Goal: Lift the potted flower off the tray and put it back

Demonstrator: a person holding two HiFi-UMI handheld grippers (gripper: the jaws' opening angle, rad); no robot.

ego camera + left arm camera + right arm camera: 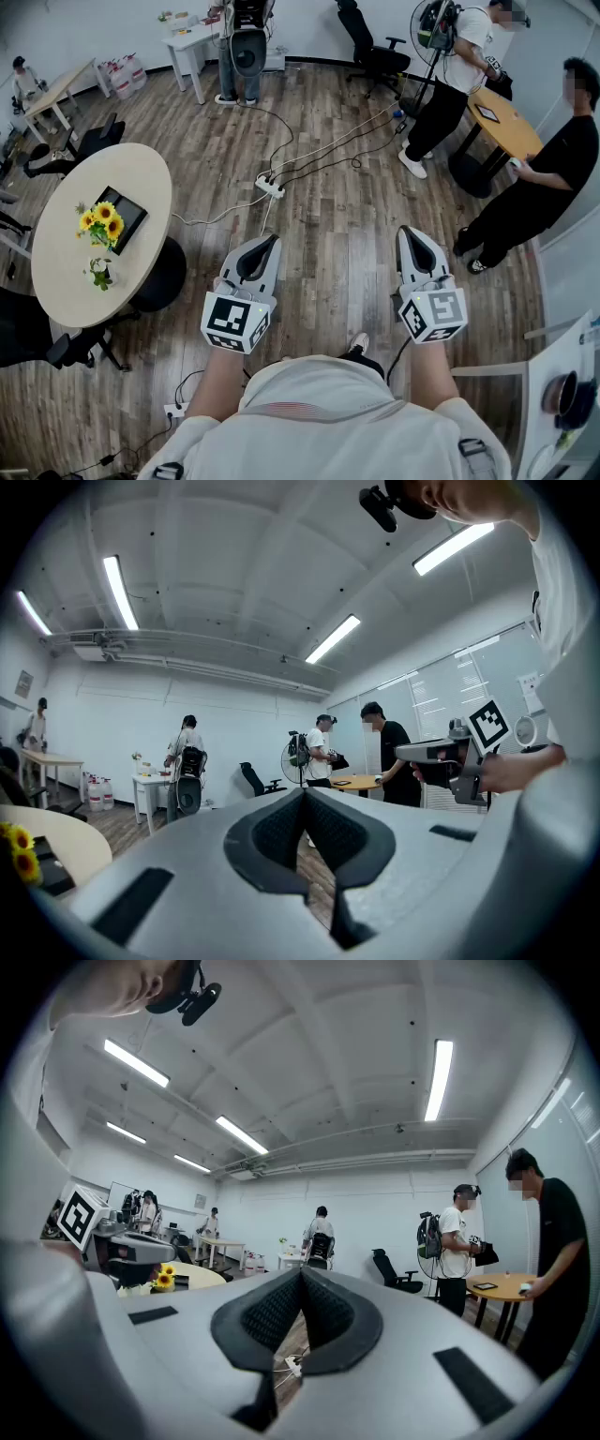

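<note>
Wood-plank floor (319, 234) and white walls, office room, strip lights on the ceiling.

Tools, two: left tool (271, 242) and right tool (406, 232), grey with black pads, each carrying a marker cube, held side by side and level over the bare floor in the lower middle of the frame. Both have their jaws closed together, with nothing between them.

Bench, one: round beige-topped bench (66, 272) on a black base, left side of the frame, well apart from both tools.

Tray, one: flat black rectangular tray (129, 217) on the bench's upper half.

Potted flower, one: potted flower (101, 223) with yellow sunflower heads over a small pale pot. The heads overlap the tray's left edge. The pot shows just below the tray's lower corner, and whether it touches the tray cannot be told.

Power strip, one: white power strip (270, 186) with cables, on the floor at the frame's centre.

Other people, four: two at the round wooden table (506, 117) upper right, one at the top centre, one seated upper left.
</note>
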